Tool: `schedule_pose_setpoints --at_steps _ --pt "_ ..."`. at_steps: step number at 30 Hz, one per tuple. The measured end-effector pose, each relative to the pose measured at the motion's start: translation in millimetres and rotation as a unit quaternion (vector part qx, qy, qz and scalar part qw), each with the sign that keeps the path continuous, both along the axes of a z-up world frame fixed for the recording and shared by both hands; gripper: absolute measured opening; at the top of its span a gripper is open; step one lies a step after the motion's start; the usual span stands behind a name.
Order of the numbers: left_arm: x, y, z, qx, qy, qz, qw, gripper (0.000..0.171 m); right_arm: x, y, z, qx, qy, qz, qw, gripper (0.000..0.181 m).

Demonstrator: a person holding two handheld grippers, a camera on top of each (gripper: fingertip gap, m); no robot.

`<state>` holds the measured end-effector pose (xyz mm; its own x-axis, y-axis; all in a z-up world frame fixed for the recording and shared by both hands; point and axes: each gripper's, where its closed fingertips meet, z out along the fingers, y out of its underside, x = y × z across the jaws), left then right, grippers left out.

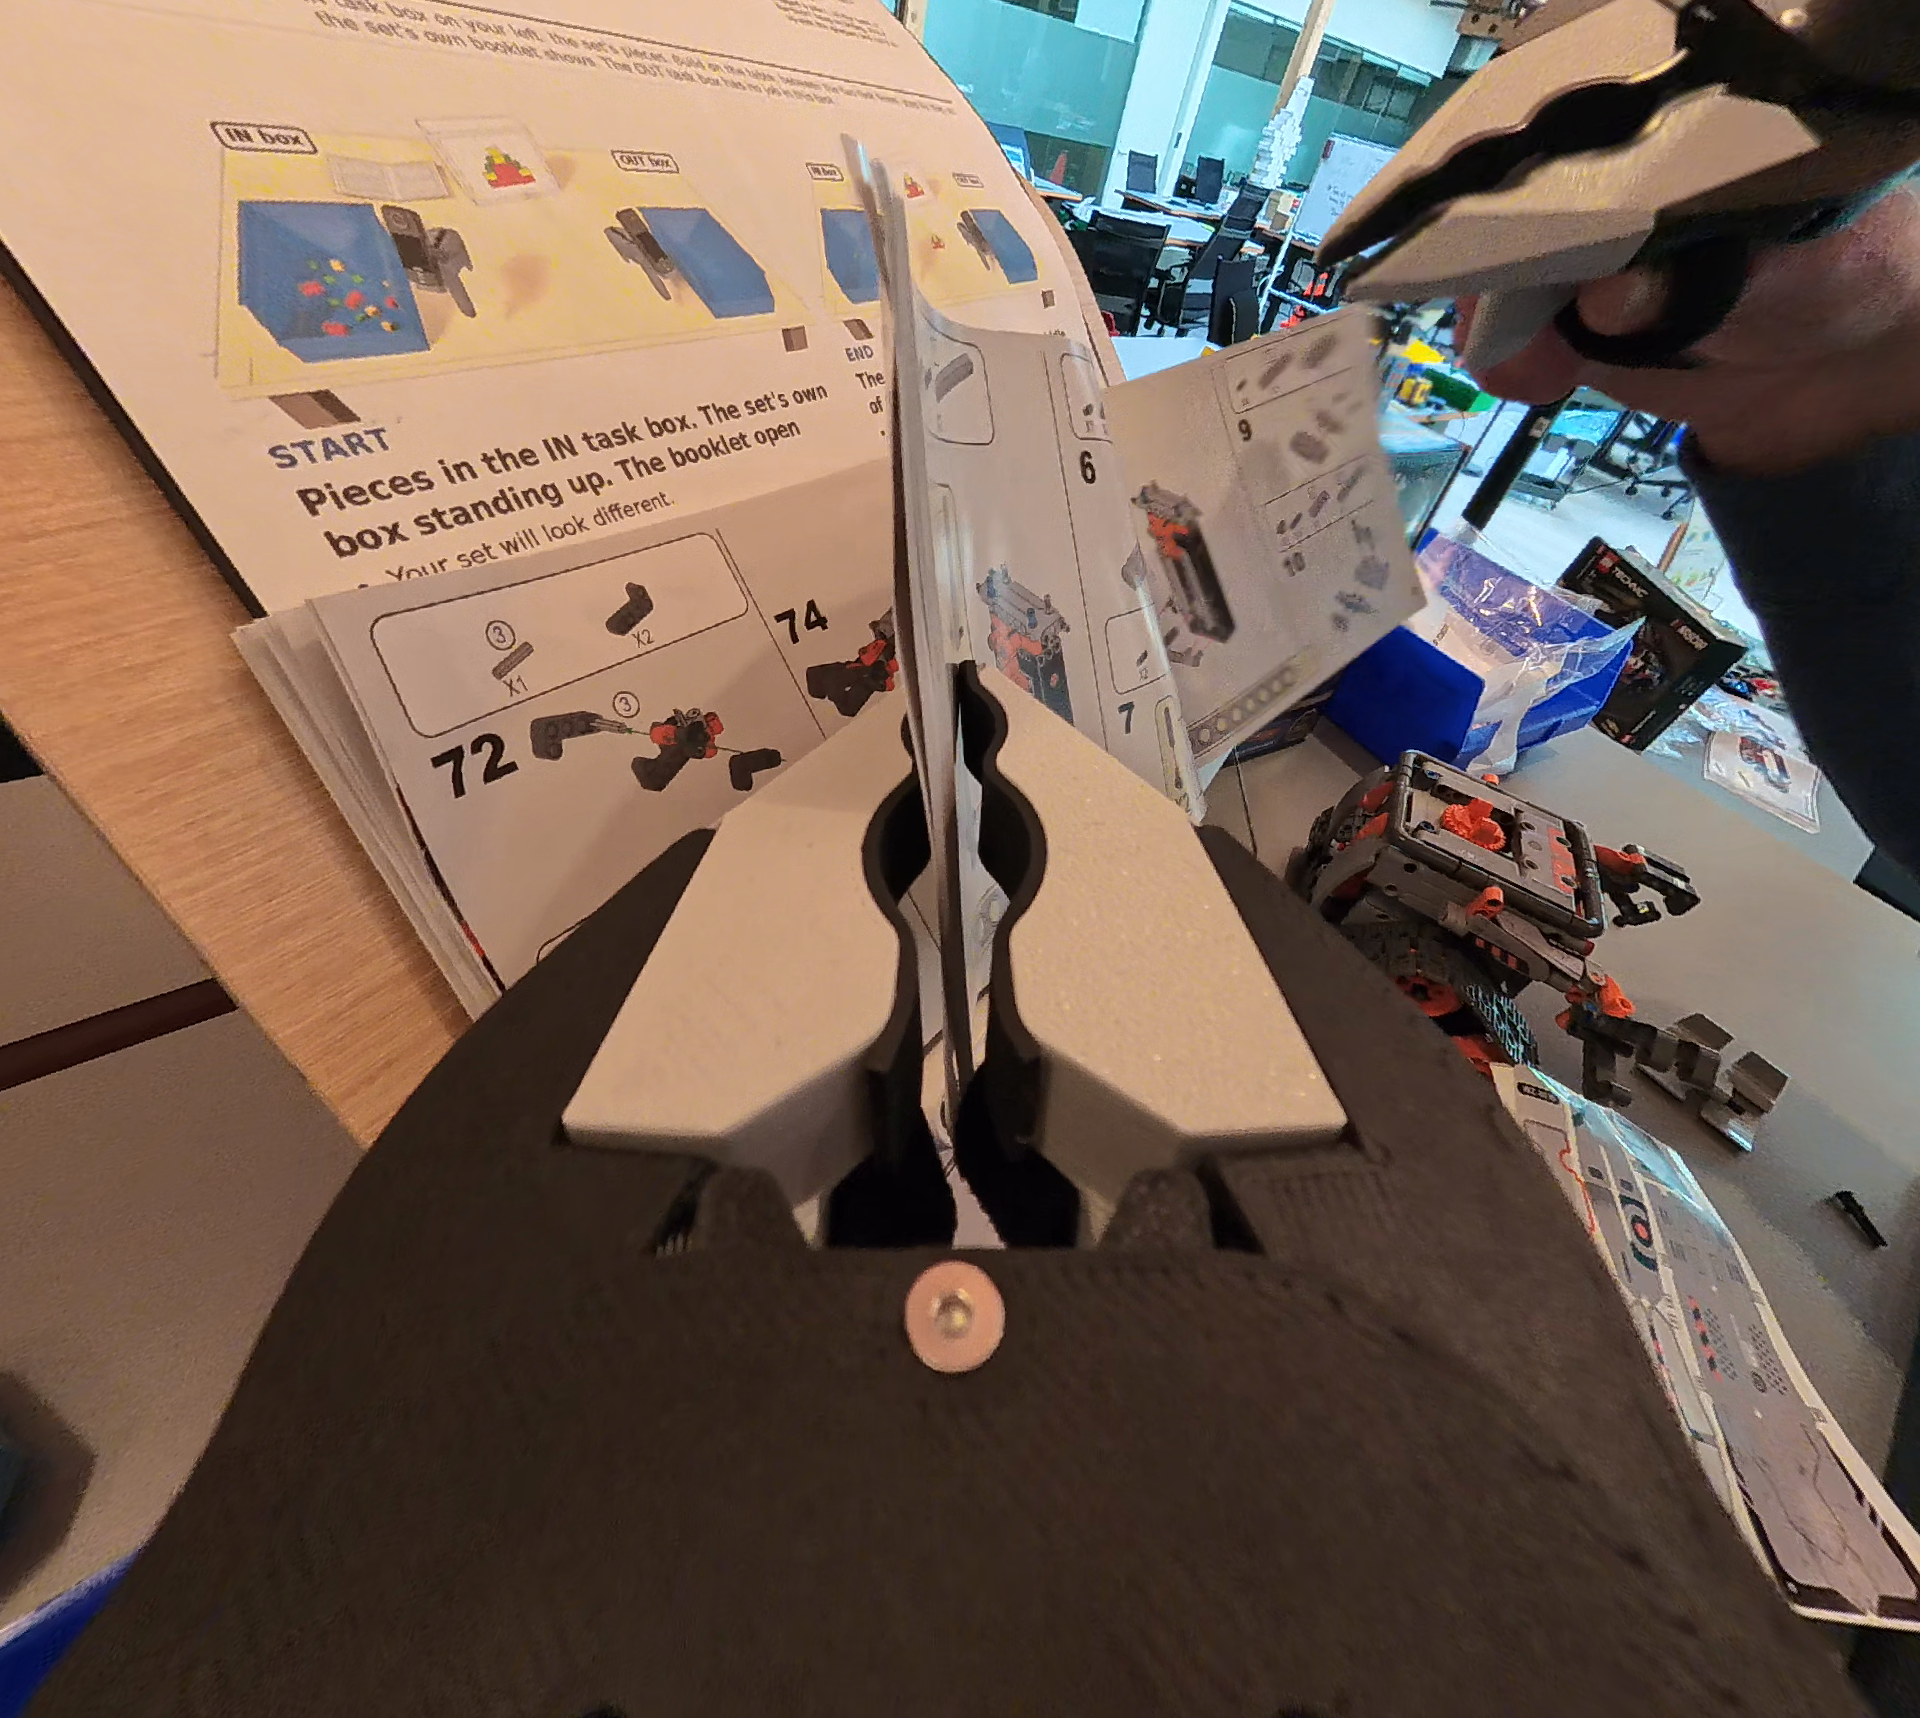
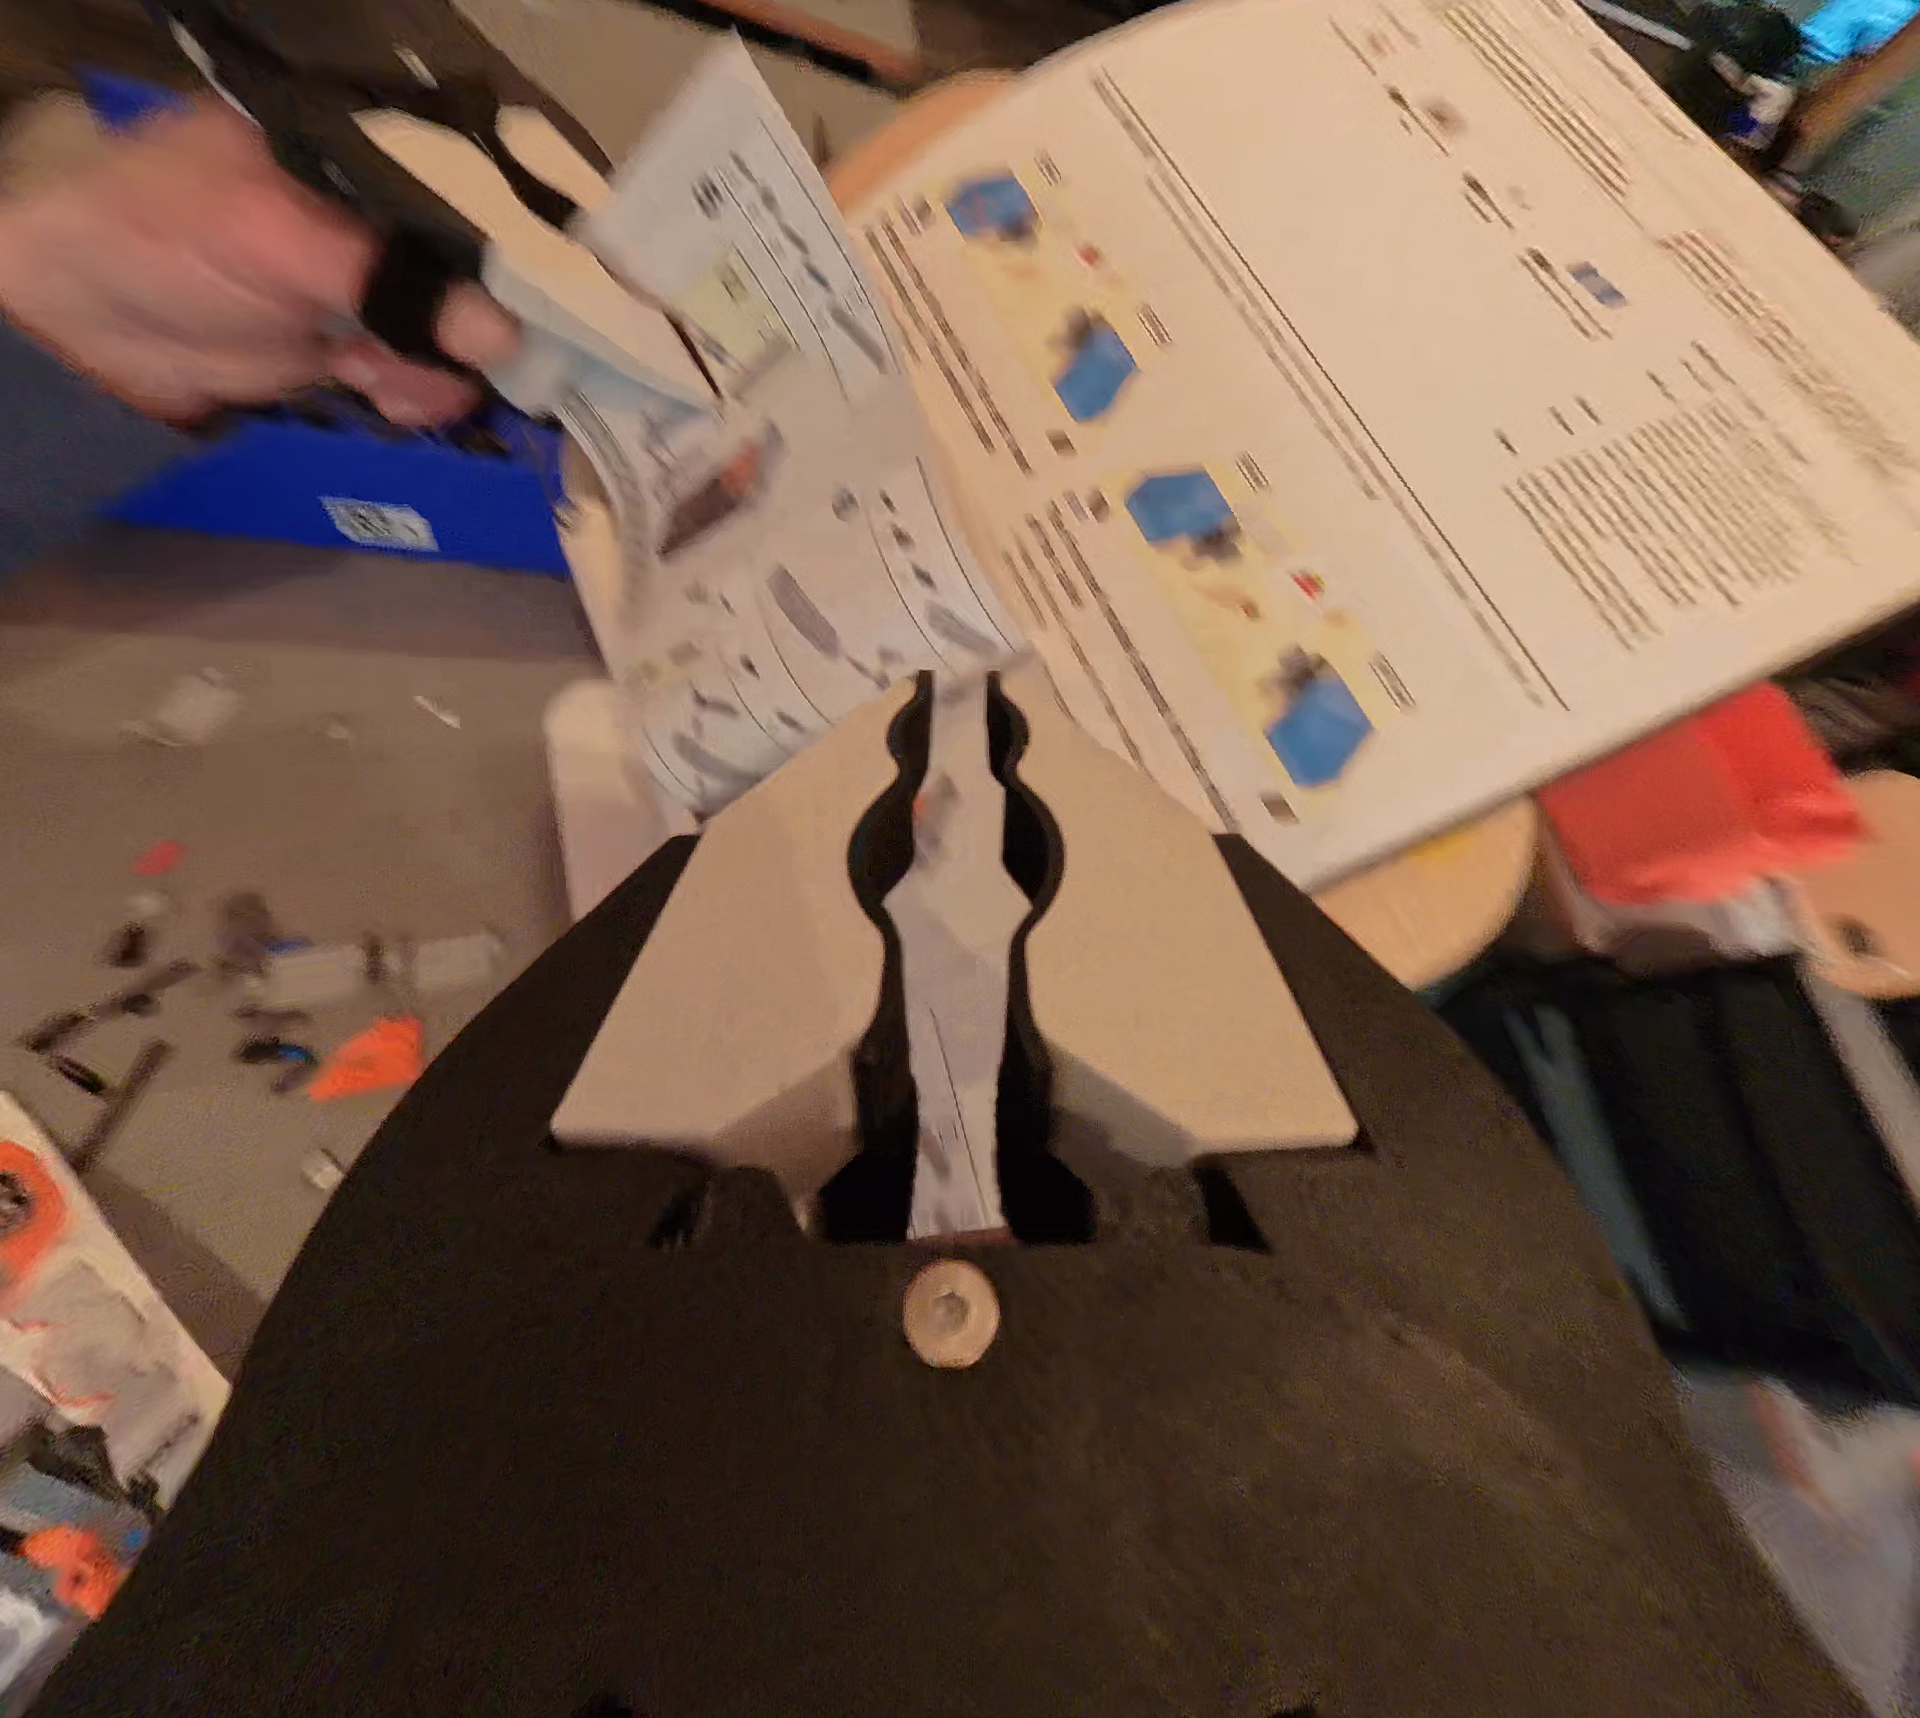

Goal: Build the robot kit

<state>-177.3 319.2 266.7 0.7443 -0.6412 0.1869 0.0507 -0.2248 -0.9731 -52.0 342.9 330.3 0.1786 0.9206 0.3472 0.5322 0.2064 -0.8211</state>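
- Left gripper (image 1: 951, 712), black body with grey fingers (image 1: 769, 930): closed on a few pages of a grey printed building-instruction booklet (image 1: 582, 712), pages held edge-on and upright between them.
- Booklet: lies open against a large white laminated instruction sheet (image 1: 499, 141) that leans on a light wooden board (image 1: 135, 588).
- Right gripper (image 2: 956, 692), same build: fingers slightly parted, holding nothing, tips just beside the booklet's lower pages (image 2: 748, 650); view blurred.
- Grey, black and orange brick-built model (image 1: 1475, 879): on the grey desk (image 1: 1766, 972), right of the booklet.
- Blue plastic bin (image 1: 1455, 681) with a clear bag: behind the model.
- Loose small dark pieces (image 2: 156, 993): scattered on the desk, left in the right wrist view.
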Motion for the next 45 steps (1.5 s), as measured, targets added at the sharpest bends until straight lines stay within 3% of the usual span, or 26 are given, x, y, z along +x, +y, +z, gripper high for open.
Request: schedule_pose_setpoints --at_steps 2,4,7,9,12,22,26,30,33,38,40,45 --pt "1.3 -0.9 1.2 0.001 0.000 -0.002 1.000 0.000 19.5 4.9 -12.3 0.032 -0.054 -0.040 0.997 0.032" --pt "1.3 -2.3 4.1 0.004 0.000 -0.001 1.000 0.000 32.5 4.8 -34.0 0.032 -0.098 -0.061 0.993 0.015" --pt "2.6 -4.7 8.4 0.006 0.001 0.004 1.000 0.000 25.5 -8.0 -77.3 -0.022 -0.123 -0.030 0.992 0.000" --pt "6.2 -7.1 10.7 0.009 0.004 0.000 1.000 0.000 18.8 -7.0 -102.7 -0.019 -0.143 -0.028 0.989 0.000" --pt "16.8 -15.3 19.9 0.023 -0.009 -0.028 0.999 0.000 9.0 5.1 -118.9 0.012 -0.146 -0.041 0.988 0.000" --pt "94.3 -34.4 44.6 0.062 -0.074 -0.140 0.985 0.005 5.6 17.4 -104.4 -0.014 -0.076 -0.053 0.996 0.000" --pt "138.4 -34.8 35.5 0.049 -0.087 -0.181 0.978 0.021 10.2 19.4 -105.6 -0.033 -0.062 -0.053 0.996 0.000" --pt "175.7 -44.3 13.1 0.009 -0.064 -0.242 0.968 0.051 16.8 24.5 -103.4 -0.054 -0.040 -0.057 0.996 0.000" --pt "180.8 -50.4 6.2 -0.008 -0.059 -0.272 0.961 0.061 22.5 27.8 -103.6 -0.056 -0.034 -0.062 0.996 0.000" --pt "163.7 -40.3 10.2 0.004 -0.071 -0.244 0.967 0.057 31.9 31.4 -98.4 -0.059 -0.023 -0.069 0.996 0.000" --pt "162.1 -36.4 2.6 -0.011 -0.051 -0.234 0.971 0.064 37.4 33.0 -95.7 -0.064 -0.025 -0.072 0.995 0.000" --pt "190.9 -51.2 -2.7 -0.023 -0.043 -0.288 0.957 0.067 48.5 34.0 -88.1 -0.074 -0.034 -0.067 0.994 0.000"
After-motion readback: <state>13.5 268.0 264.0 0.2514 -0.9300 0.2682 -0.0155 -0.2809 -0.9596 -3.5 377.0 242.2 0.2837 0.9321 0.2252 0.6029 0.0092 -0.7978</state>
